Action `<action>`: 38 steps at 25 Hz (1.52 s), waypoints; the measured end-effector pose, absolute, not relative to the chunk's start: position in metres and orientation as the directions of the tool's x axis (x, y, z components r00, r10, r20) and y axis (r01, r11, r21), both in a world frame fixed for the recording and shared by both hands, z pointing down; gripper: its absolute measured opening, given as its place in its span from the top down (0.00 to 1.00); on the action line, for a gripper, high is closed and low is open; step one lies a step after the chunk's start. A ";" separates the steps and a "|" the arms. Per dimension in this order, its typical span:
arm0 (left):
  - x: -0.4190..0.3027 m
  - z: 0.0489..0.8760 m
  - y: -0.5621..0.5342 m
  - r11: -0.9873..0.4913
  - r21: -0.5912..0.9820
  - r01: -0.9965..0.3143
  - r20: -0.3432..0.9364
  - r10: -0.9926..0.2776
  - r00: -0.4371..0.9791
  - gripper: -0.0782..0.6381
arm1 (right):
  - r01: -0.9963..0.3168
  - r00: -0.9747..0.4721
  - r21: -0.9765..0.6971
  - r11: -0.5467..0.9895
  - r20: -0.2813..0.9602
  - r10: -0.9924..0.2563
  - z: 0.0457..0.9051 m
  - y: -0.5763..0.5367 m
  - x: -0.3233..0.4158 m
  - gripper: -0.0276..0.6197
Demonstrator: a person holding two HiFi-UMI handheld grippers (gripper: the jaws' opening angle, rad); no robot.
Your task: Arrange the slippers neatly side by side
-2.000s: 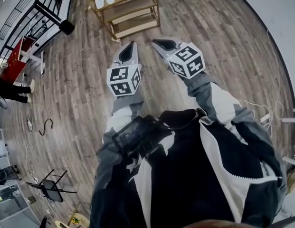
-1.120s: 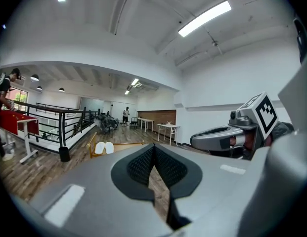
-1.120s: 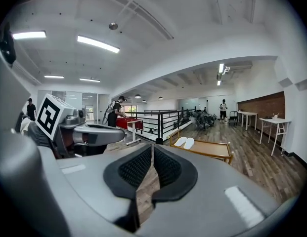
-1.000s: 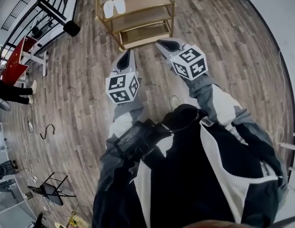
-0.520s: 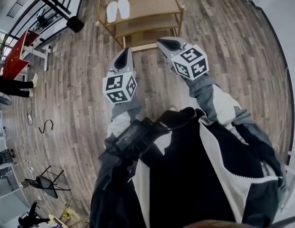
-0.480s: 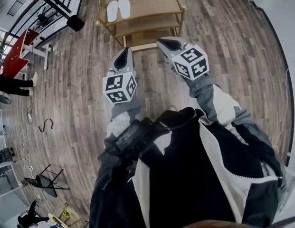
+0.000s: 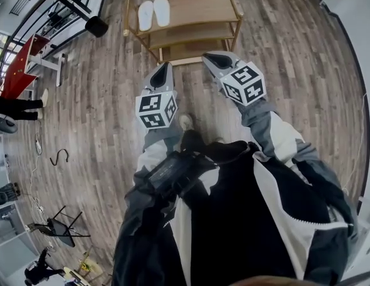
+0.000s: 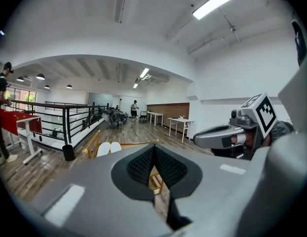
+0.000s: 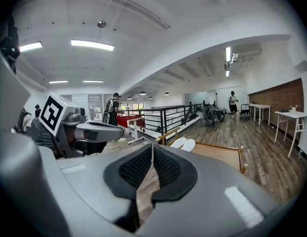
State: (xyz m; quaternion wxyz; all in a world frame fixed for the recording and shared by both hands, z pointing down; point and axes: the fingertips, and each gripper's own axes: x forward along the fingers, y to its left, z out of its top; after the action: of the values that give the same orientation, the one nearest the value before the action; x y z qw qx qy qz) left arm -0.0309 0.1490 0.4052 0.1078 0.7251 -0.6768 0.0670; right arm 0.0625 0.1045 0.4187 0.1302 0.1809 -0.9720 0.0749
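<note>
The two white slippers (image 7: 154, 14) lie on the top board of a wooden shelf rack (image 7: 199, 8), at its left end, at about 11 o'clock from the person in the head view. They lie side by side and point the same way, very close to each other. Whether they touch I cannot tell. In the left gripper view the slippers (image 8: 109, 148) show at about 10 o'clock from the jaws, well apart from them.

The left gripper (image 7: 162, 70) is held above the wood floor (image 7: 101, 118) in front of the rack. Its jaws are pressed together and nothing is between them. The right gripper (image 7: 213, 58) is held beside it, nearer to the lower boards of the rack. Its jaws are also together and empty, with only a thin slit low between the pads.

To my judgement the task looks done or almost done, because the pair already sits neatly as a pair. One slipper seems a little further back than the other, but this may come from the wide lens. If something is left, it is only a small push to bring the toes level, and for this a gripper must first come up to the top board.
</note>
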 end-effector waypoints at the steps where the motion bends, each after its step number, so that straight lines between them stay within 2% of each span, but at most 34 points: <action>1: -0.034 0.406 0.138 -0.073 0.073 -0.995 0.244 -0.966 0.089 0.89 | -0.376 -0.899 -0.099 0.921 0.282 -0.336 0.421 0.098 0.058 0.93; 7: -0.073 0.388 0.066 -0.176 0.042 -0.983 0.211 -0.961 0.181 0.88 | -0.435 -0.875 -0.092 0.896 0.280 -0.396 0.419 0.043 0.013 0.93; 20: -0.192 0.367 -0.037 -0.268 -0.001 -0.963 0.192 -0.946 0.263 0.88 | -0.494 -0.849 -0.065 0.867 0.252 -0.465 0.396 -0.045 -0.115 0.92; 29: -0.237 0.386 -0.078 -0.264 0.027 -0.964 0.203 -0.943 0.264 0.88 | -0.522 -0.828 -0.060 0.851 0.276 -0.488 0.405 -0.089 -0.149 0.92; 38: -0.250 0.399 -0.150 -0.199 0.036 -0.979 0.216 -0.955 0.202 0.88 | -0.483 -0.852 -0.079 0.872 0.274 -0.447 0.415 -0.172 -0.157 0.92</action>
State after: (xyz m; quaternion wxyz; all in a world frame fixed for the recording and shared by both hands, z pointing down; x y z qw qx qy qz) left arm -0.2502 -0.1497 0.3986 0.0827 0.7707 -0.6275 0.0730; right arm -0.1569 -0.1721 0.4145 0.1243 0.2423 -0.9595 0.0725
